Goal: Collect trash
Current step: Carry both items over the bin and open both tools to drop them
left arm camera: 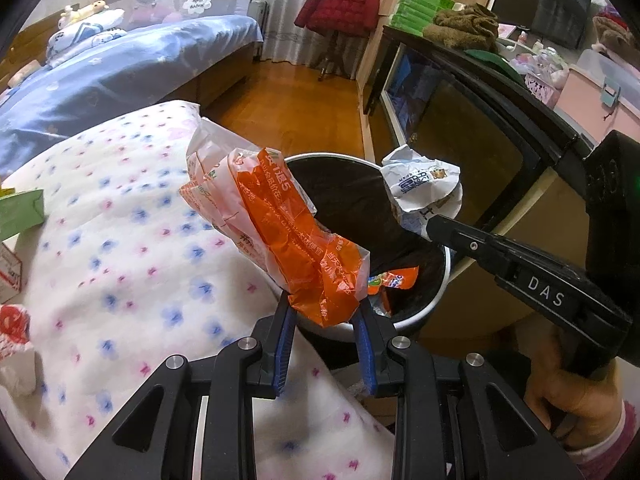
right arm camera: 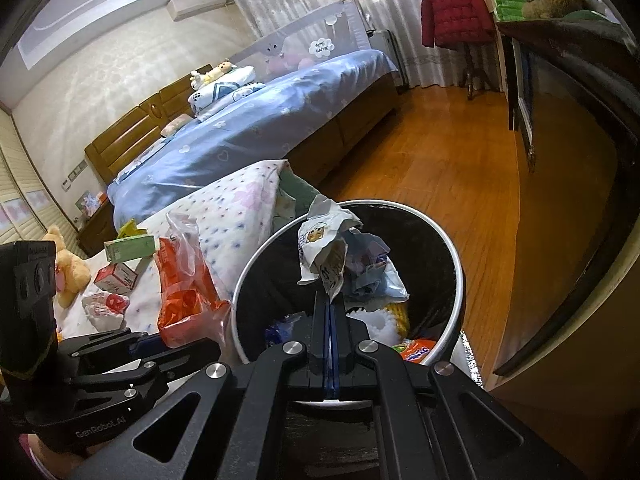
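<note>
Orange plastic bag (left arm camera: 296, 240) is pinched in the left gripper (left arm camera: 325, 312), just ahead of it the bin (left arm camera: 448, 276). The right gripper (right arm camera: 330, 300) clamps a white crumpled wrapper (right arm camera: 320, 252) above that bin's opening.

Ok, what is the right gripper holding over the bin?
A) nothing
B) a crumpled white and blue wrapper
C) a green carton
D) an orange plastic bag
B: the right gripper is shut on the crumpled white and blue wrapper above the bin; the orange bag is in the left gripper.
</note>
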`<state>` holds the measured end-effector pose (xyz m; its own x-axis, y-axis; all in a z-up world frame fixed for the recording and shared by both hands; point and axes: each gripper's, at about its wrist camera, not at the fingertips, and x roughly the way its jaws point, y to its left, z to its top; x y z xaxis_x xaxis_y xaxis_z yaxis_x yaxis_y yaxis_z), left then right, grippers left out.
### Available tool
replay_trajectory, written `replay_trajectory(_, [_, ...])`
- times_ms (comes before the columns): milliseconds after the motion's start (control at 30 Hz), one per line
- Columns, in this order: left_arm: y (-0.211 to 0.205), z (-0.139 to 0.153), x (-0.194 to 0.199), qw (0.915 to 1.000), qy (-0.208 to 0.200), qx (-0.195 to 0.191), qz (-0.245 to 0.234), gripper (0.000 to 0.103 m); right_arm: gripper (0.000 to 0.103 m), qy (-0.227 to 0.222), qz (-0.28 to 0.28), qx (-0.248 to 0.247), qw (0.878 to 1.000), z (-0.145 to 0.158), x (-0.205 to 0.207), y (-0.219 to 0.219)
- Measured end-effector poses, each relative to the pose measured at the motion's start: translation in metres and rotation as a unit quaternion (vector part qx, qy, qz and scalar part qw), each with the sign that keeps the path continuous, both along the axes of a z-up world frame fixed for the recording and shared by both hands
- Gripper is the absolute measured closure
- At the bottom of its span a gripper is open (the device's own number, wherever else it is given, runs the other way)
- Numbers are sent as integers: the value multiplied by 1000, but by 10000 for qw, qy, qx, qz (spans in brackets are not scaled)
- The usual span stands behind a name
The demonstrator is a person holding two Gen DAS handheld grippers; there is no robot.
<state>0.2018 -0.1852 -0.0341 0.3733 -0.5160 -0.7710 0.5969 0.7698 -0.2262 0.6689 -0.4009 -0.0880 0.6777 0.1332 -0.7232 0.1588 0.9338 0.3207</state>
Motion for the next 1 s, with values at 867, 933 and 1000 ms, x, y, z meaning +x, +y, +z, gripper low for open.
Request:
replay_trajectory(867, [-18,-4,-4,9999,-35,141,-14,57,96,194,-163,241,9994,-12,20,-22])
replay_trajectory(933, [-14,-2,-9,9999,-77,121,14,56,91,194,-179,258,9993,-12,20,-22])
replay_trajectory(1000, [-6,0,-16,9998,-128,112,92,56,75,165,-191,284,9993,-10,18,-21])
